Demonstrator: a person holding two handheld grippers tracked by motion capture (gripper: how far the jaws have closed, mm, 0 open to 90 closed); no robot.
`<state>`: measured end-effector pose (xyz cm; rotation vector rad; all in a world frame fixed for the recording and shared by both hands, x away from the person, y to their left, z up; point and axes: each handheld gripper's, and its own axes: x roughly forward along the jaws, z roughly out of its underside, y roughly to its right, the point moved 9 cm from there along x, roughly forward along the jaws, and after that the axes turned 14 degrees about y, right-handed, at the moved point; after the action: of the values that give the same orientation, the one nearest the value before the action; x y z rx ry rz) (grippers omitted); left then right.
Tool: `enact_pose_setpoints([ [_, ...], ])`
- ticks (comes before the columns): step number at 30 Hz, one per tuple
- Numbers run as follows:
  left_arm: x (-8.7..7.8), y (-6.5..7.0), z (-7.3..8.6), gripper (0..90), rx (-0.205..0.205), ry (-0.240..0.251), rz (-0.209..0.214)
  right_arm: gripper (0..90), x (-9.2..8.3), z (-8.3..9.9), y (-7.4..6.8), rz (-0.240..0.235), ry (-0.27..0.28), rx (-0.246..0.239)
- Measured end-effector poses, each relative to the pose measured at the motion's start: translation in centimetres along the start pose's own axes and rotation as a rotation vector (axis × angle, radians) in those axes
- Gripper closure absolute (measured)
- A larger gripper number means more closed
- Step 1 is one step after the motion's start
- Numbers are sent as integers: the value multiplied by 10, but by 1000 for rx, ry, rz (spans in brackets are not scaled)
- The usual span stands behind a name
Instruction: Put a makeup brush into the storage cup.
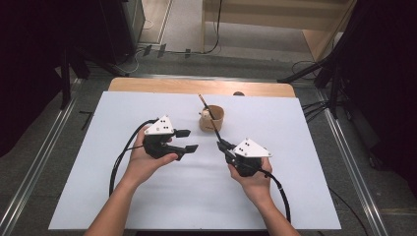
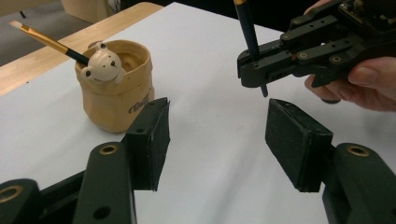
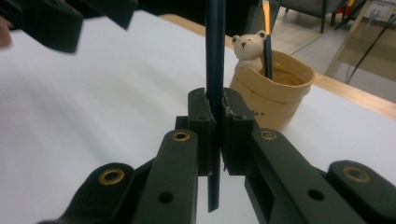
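A tan cup (image 1: 212, 120) with a small bear figure on its rim stands on the white sheet, with a gold-banded brush (image 1: 203, 102) leaning in it. My right gripper (image 1: 220, 143) is shut on a dark blue brush handle (image 3: 215, 46), held upright just in front of the cup (image 3: 275, 93). The handle's lower end pokes out below the jaws. My left gripper (image 1: 189, 140) is open to the left of the cup, nothing between its pads (image 2: 152, 140). In the left gripper view the right gripper (image 2: 252, 70) and its brush (image 2: 247, 32) hang ahead to the right.
A white sheet (image 1: 147, 196) covers the table, whose wooden edge (image 1: 196, 86) shows at the far side. Metal rails run along both sides of the table, and cables lie on the floor beyond it.
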<state>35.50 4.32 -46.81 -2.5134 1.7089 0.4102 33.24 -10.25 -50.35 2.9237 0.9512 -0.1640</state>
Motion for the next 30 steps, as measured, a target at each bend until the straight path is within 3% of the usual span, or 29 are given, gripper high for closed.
enact_pose_setpoints([
  [7, 5, 2, -6, 433, -57, 62, 10, 855, -2, -9, -6, -23, 83, 78],
  [9, 6, 6, -10, 441, -71, 87, 31, 855, -1, -10, -9, -34, 90, 92],
  [14, 10, 12, -19, 504, -98, 141, 51, 855, 2, -5, -15, -44, 76, 97],
  [21, 15, 15, -27, 588, -164, 201, 72, 855, 6, -2, -29, -71, 69, 91],
  [28, 15, 16, -33, 719, -226, 231, 109, 855, 10, 2, -36, -83, 56, 77],
  [30, 14, 16, -33, 801, -228, 233, 114, 855, 11, 3, -37, -86, 56, 76],
])
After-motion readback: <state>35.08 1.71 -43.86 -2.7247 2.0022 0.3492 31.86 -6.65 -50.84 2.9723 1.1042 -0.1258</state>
